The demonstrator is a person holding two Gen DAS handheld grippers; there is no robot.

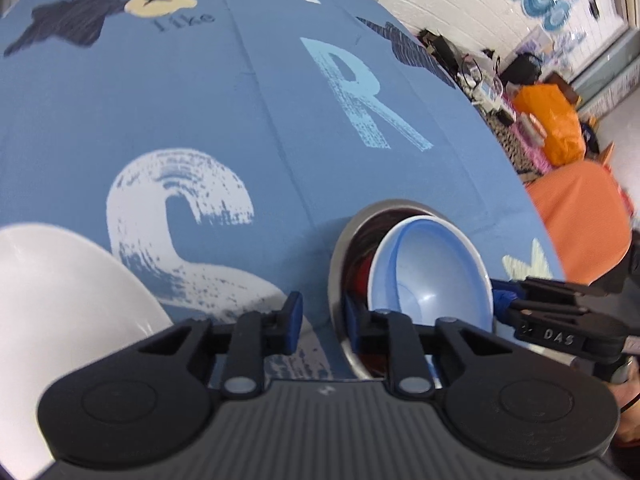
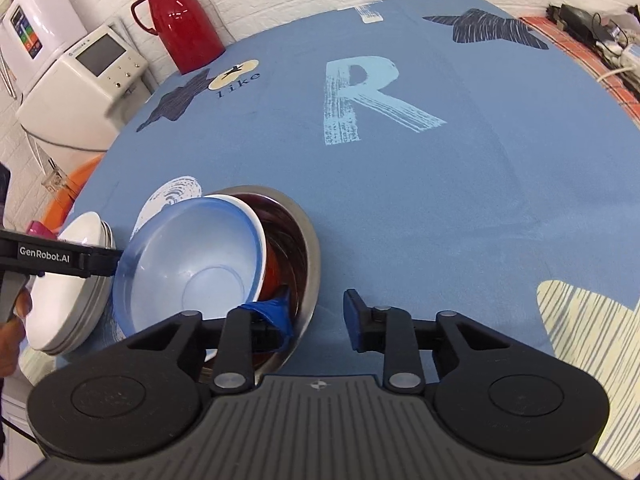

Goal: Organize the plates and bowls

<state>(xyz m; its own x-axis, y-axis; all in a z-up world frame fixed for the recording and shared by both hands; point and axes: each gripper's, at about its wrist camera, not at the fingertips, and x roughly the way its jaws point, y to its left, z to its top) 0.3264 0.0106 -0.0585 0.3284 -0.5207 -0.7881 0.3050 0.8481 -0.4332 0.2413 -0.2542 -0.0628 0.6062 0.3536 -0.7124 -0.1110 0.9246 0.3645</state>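
- Blue bowl point(image 2: 192, 264): tilted, nested inside a red bowl point(image 2: 272, 268), which sits in a steel bowl point(image 2: 310, 248) on the blue tablecloth point(image 2: 440, 200).
- Stack of white plates point(image 2: 76, 280): just left of the bowls, near the table's edge.
- Left tongs point(image 1: 320, 320): jaws parted and straddling the steel bowl's near rim, gripping nothing; one pad point(image 1: 352, 320) lies inside the rim, the other outside over the cloth.
- Right tongs point(image 2: 316, 316): jaws apart; the left pad point(image 2: 276, 312) reaches into the steel bowl beside the blue bowl's rim, the right pad hangs over bare cloth. Nothing is clamped.
- Likely step: seating or straightening the blue bowl in the nest.
- Risk: the tilted blue bowl may slide or rock out if nudged from one side only.
- Risk: a pad closing on the steel rim could drag the whole nest toward the plates.
- Risk: the two tongs work close together and may collide.
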